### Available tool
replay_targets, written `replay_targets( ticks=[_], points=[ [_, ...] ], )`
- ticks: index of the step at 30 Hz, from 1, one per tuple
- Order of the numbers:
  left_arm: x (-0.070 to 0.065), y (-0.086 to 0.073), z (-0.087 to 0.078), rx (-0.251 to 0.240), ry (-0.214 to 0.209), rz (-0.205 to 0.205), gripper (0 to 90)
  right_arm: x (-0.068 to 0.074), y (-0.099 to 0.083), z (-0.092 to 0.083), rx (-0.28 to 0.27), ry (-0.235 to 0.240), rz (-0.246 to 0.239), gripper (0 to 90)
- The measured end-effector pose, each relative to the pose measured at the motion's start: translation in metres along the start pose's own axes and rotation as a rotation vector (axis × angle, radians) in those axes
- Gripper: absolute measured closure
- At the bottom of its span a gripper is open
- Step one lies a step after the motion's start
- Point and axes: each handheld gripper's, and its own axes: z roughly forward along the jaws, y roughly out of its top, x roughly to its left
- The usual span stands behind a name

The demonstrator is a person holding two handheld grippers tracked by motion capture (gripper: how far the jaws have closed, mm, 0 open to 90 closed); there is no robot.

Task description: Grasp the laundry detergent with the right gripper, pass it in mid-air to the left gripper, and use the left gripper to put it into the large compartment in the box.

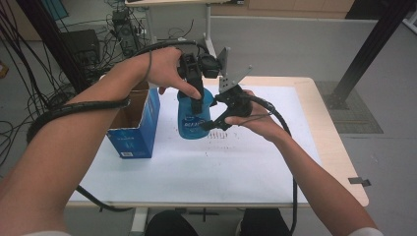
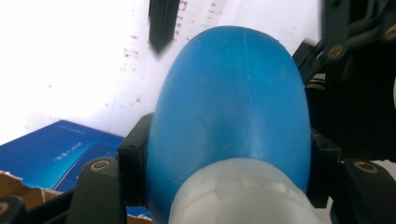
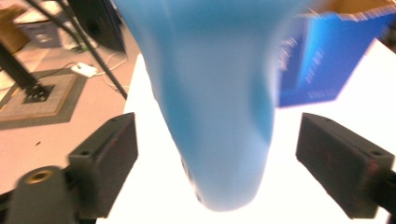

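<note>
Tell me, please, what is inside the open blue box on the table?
In the high view, the blue box shows only its brown cardboard inner wall. Its bottom is hidden by its own front wall and the person's left forearm, so any contents cannot be seen.

Blue bottle [image 3: 219, 102] — blurred, top cut off

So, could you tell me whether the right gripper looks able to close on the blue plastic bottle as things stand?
Probably yes: the right gripper stands open with the blue plastic bottle between its pads, nothing in the way. The left gripper already clamps the bottle near its neck.
</note>
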Motion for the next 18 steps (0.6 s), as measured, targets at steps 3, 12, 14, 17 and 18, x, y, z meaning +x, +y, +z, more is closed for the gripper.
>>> replay_targets(
  ticks=[3,12,14,17,18],
  points=[
    [0.002,-0.001,-0.004,-0.005,0.005,-0.022,36.9,0.001,-0.008,-0.012,0.068,-0.057,0.034,5.1],
    [0.012,-0.005,-0.027,-0.03,0.03,-0.152,36.8,0.007,-0.021,-0.03,0.243,-0.118,0.097,4.8],
    [0.014,-0.007,-0.033,-0.031,0.038,-0.179,36.8,0.007,-0.023,-0.035,0.269,-0.137,0.1,4.9],
    [0.017,-0.009,-0.041,-0.027,0.048,-0.233,36.7,0.008,-0.025,-0.046,0.276,-0.158,0.112,4.9],
    [0.017,-0.01,-0.043,-0.025,0.054,-0.248,36.7,0.009,-0.026,-0.049,0.28,-0.166,0.114,4.9]
  ],
)
